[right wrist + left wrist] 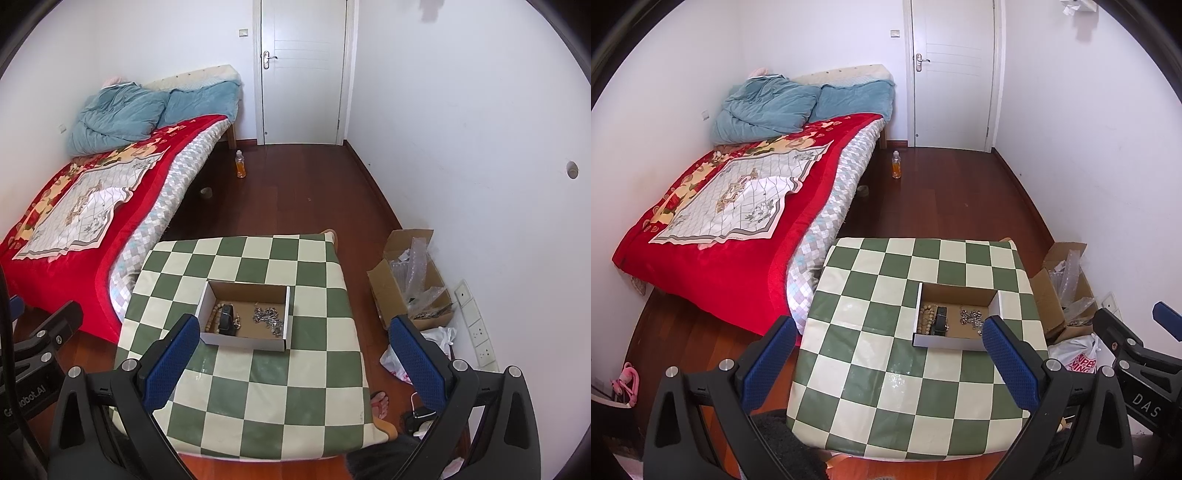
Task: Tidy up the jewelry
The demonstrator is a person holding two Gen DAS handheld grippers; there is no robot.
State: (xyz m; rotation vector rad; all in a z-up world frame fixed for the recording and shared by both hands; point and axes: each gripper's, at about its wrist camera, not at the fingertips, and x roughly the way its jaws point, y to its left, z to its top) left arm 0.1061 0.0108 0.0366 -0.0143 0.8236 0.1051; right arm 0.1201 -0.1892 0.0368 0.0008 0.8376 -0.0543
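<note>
A shallow white cardboard box (925, 341) (243, 341) sits on the green-and-cream checkered table (886, 369) (280, 387). Inside lie a wooden bead bracelet (926, 317) (213, 320), a black watch (940, 321) (227, 319) and a silver chain (971, 317) (267, 317). My left gripper (888, 334) is open and empty, held above the table's near side, its right finger beside the box's right corner. My right gripper (295, 332) is open and empty, also raised, its left finger by the box's left front corner. The right gripper (1137, 350) shows at the right of the left wrist view.
A bed with a red blanket (720, 229) (74, 221) stands left of the table. An open carton of bubble wrap (1067, 288) (410, 280) and plastic bags lie on the floor at right. A bottle (896, 165) (240, 164) stands near the door.
</note>
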